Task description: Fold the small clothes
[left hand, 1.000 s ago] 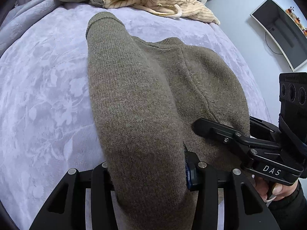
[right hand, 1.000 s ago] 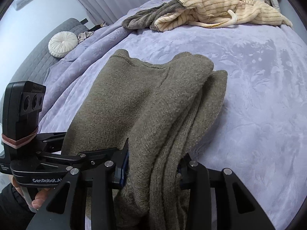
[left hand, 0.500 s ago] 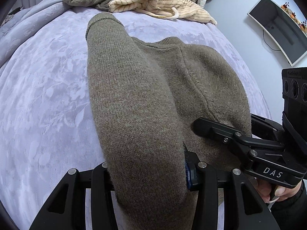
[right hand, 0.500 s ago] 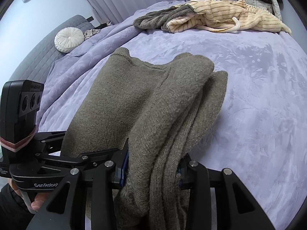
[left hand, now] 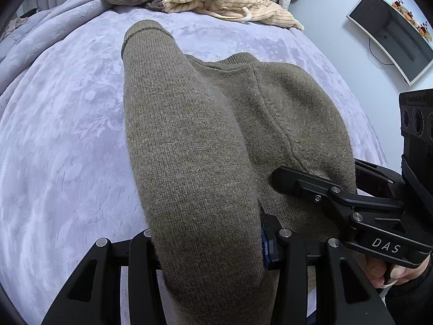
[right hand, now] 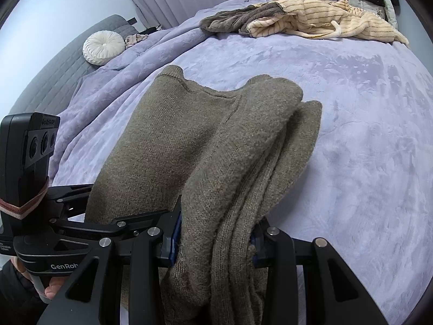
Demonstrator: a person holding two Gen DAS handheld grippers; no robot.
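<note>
- Left gripper (left hand: 208, 246): jaws part-way closed and clamped on a thick fold of the olive knit sweater (left hand: 189, 140); the wool fills the gap between the pads
- Right gripper (right hand: 213, 243): jaws likewise part-way closed, gripping several bunched layers of the same sweater along its other edge
- Sweater position: stretched between both grippers, running from 6 o'clock toward 12 o'clock in each wrist view, far end draped onto the lavender bedspread (left hand: 67, 135)
- Obstruction: the gathered wool hides the pads and most of the bedspread directly ahead of each gripper
- Right gripper also enters the left wrist view at 4 o'clock, pressed against the sweater, with the person's hand (left hand: 392, 270) below it
- Surroundings, 12 to 1 o'clock: an unfolded heap of cream striped garment (right hand: 338, 21) and grey-brown garment (right hand: 230, 20), well apart from the sweater
- Surroundings, 10 o'clock in the right wrist view: round white cushion (right hand: 104, 47) on a grey sofa (right hand: 54, 81)
- Surroundings, 2 o'clock in the left wrist view: a screen (left hand: 392, 32) against the wall
</note>
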